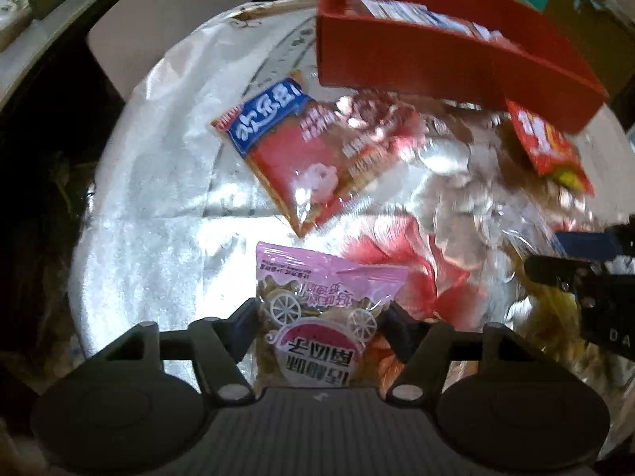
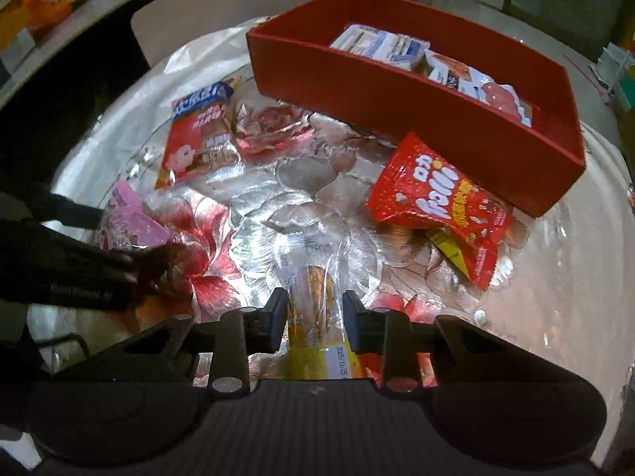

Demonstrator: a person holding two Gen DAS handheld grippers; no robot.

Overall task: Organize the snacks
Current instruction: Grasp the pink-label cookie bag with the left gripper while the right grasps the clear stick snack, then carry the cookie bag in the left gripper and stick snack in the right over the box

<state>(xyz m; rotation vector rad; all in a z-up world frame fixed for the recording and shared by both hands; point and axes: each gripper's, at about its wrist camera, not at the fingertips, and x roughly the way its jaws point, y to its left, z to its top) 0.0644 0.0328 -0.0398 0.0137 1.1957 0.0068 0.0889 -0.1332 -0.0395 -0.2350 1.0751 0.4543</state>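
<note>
My left gripper (image 1: 321, 329) is shut on a pink snack packet (image 1: 329, 297), its pads pressing both sides. My right gripper (image 2: 313, 309) is shut on a clear packet with a yellow label (image 2: 311, 289), held a little above the table. A red-and-blue packet (image 1: 285, 146) lies flat toward the far left of the table. Against the near wall of the red box (image 2: 397, 91) leans a red packet (image 2: 440, 198). In the right wrist view, the left gripper (image 2: 119, 238) and the pink packet (image 2: 131, 218) show at the left edge.
The round table (image 2: 297, 190) has a shiny floral cloth. Several white and blue packs (image 2: 381, 45) lie inside the red box at the far side. A pale chair back (image 2: 222, 4) stands beyond the table. The table's left rim (image 1: 85, 238) drops to dark floor.
</note>
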